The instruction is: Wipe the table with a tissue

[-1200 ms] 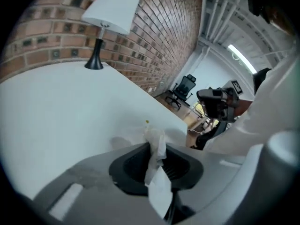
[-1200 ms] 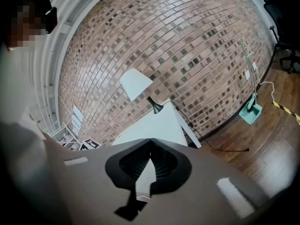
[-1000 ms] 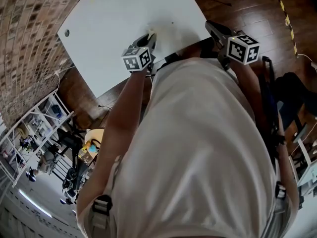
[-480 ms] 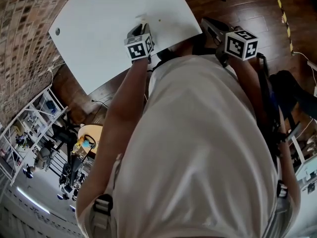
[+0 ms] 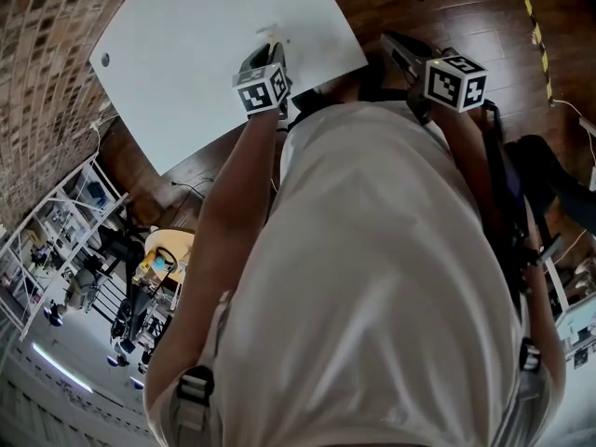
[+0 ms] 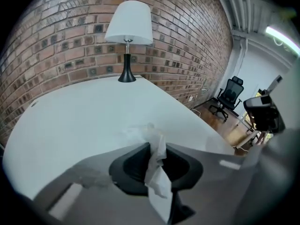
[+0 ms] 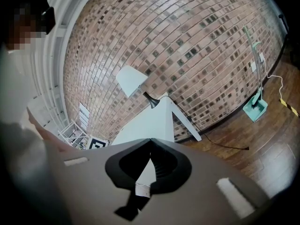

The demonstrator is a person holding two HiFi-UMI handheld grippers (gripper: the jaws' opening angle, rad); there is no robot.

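Brick wall: red-brown, curving behind the table and running the length of the room. Wooden floor: dark boards, visible beyond the table's right edge. Table: white, plain top, set close to the wall. Person: white-shirted torso fills the lower head view, with an arm reaching forward to each gripper. Office chair: black, standing well apart from the table on the far floor. Lamp: white shade on a slim black stem and base, upright at the table's far end beside the wall. Left gripper: grey body with black jaw pads, angled down over the near part of the table, and seen in the head view just inside the table's near edge; its jaws are clamped on the tissue. Right gripper: same make, held off the table's right side over the floor, near the corner in the head view; its jaw tips meet with nothing between them. Tissue: white and crumpled, pinched between the left jaws, one end hanging back toward the camera and the other bunched in front of the tips, where it appears to rest on the tabletop.
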